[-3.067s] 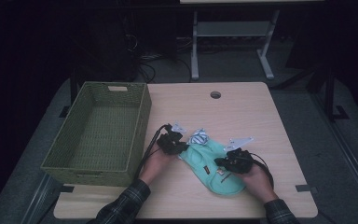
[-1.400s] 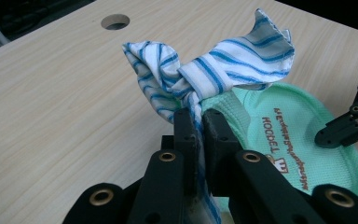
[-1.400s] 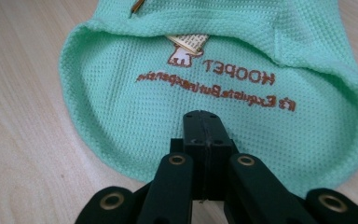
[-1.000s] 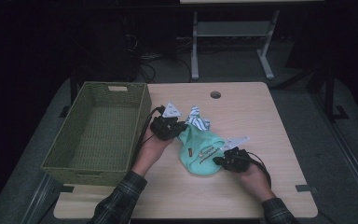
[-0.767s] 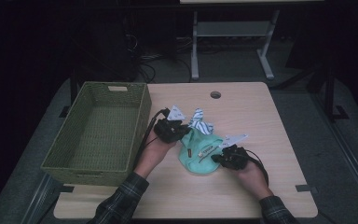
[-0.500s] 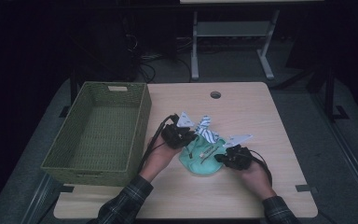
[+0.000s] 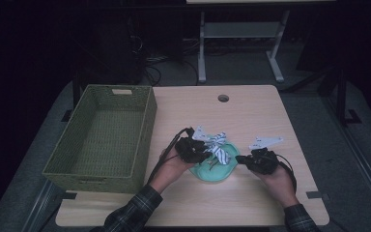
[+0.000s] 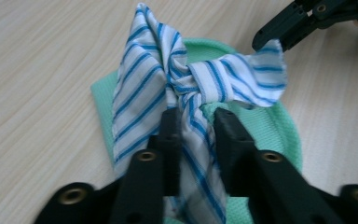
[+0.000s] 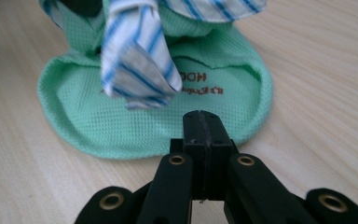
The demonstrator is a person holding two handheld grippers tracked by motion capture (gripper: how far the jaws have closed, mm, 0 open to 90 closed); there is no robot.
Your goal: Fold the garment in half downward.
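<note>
Both forearms reach in over the desk (image 7: 251, 116). The left gripper (image 8: 193, 123) has just been opening its fingers, the knotted striped cloth (image 8: 200, 84) still between them, atop the green cloth (image 9: 154, 121). The right gripper (image 9: 206, 128), fingers pressed together empty, sits just off the green edge. A basket (image 7: 101, 135) borders the left; bare desk lies ahead.

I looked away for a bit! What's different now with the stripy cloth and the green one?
The green cloth went from a long flat shape to a small round heap. The left gripper carried the striped cloth right onto that heap; its jaws have just been opening, cloth between them. The right gripper let go and is shut, empty. The basket stayed.
</note>
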